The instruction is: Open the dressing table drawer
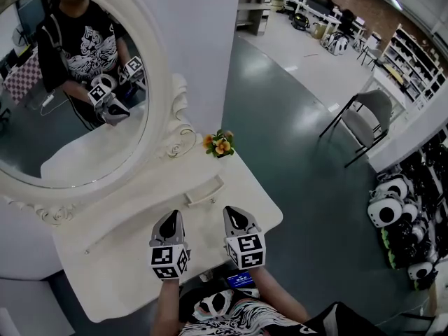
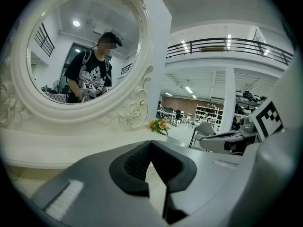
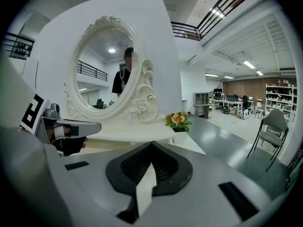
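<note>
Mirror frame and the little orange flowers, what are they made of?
The mirror frame looks like painted wood or moulded resin, glossy cream-white: its curls and rose show a soft shine and no grain. The flowers are probably plastic or fabric, with bright, tidy petals in a tiny white pot; real ones cannot be ruled out.
</note>
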`<state>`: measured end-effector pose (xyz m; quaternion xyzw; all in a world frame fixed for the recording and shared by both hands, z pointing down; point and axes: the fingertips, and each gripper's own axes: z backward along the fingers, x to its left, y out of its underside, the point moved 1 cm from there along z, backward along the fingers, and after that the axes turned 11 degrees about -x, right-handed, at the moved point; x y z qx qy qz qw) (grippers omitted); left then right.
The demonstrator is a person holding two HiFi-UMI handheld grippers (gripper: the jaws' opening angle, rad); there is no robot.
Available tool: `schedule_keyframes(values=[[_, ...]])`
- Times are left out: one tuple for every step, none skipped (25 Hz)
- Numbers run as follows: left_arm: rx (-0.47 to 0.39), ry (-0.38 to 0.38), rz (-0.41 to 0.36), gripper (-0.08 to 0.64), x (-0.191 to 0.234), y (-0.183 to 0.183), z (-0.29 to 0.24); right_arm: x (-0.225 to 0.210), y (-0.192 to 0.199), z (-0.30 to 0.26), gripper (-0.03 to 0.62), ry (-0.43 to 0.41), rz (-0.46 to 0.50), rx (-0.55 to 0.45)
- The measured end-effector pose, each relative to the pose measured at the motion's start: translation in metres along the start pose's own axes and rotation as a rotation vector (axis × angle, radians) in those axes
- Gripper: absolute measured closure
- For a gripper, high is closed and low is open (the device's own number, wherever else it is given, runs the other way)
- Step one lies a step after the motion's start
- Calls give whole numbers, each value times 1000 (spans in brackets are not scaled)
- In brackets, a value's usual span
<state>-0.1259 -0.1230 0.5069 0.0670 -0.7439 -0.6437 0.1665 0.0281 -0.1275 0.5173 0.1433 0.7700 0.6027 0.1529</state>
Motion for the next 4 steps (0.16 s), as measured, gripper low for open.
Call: schedule_keyframes(values=[[-1,-2,0,558,2,-1,0,1,-1,-1,592,-4,-1,-2],[-3,-5,0,558,3,-2,0,2,-2,-2,592,-9,-4,-6],[-5,-8,0,558,5,-3,0,3,-3,-3,592,-15,-6,-10],[-7,-12,-1,558,7,-4,0,4,-5,-4,592,-21,-9,-13]])
